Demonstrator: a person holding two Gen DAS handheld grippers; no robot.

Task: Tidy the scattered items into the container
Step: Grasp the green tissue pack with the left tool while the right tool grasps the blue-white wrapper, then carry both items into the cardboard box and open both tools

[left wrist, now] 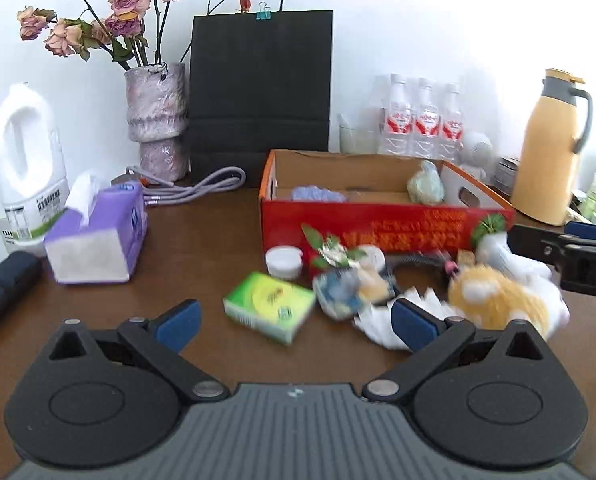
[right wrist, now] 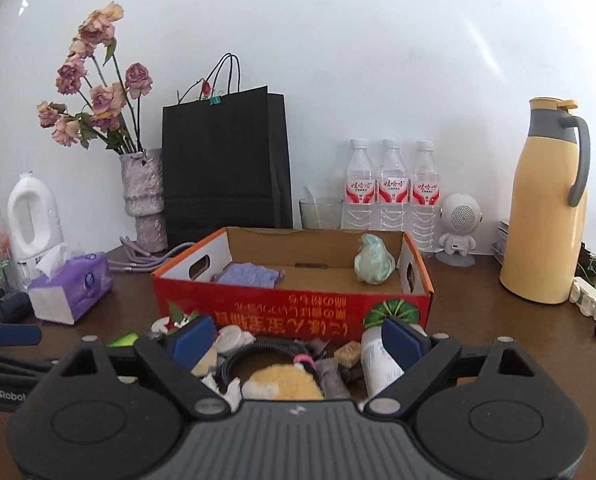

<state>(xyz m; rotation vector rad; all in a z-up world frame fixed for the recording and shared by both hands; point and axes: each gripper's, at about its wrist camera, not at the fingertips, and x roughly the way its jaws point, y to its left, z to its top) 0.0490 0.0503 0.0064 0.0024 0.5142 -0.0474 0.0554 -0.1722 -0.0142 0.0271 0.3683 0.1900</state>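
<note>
A red cardboard box (left wrist: 377, 224) stands open on the brown table, also in the right wrist view (right wrist: 282, 312). Inside lie a purple cloth (right wrist: 250, 274) and a pale green bundle (right wrist: 373, 264). In front of the box lies a heap: a green packet (left wrist: 270, 306), a white jar (left wrist: 284, 262), a yellow and white plush toy (left wrist: 497, 300), a black ring (right wrist: 274, 354) and a white bottle (right wrist: 377, 364). My left gripper (left wrist: 294, 320) is open and empty just before the green packet. My right gripper (right wrist: 298, 342) is open and empty above the heap, over the plush toy (right wrist: 286, 386).
A purple tissue box (left wrist: 98, 236) and white detergent jug (left wrist: 26, 160) stand at left. A vase of dried roses (left wrist: 158, 120), a black paper bag (left wrist: 258, 88), three water bottles (right wrist: 393, 192) and a yellow thermos (right wrist: 545, 208) line the back wall. A grey cable (left wrist: 198, 186) lies beside the vase.
</note>
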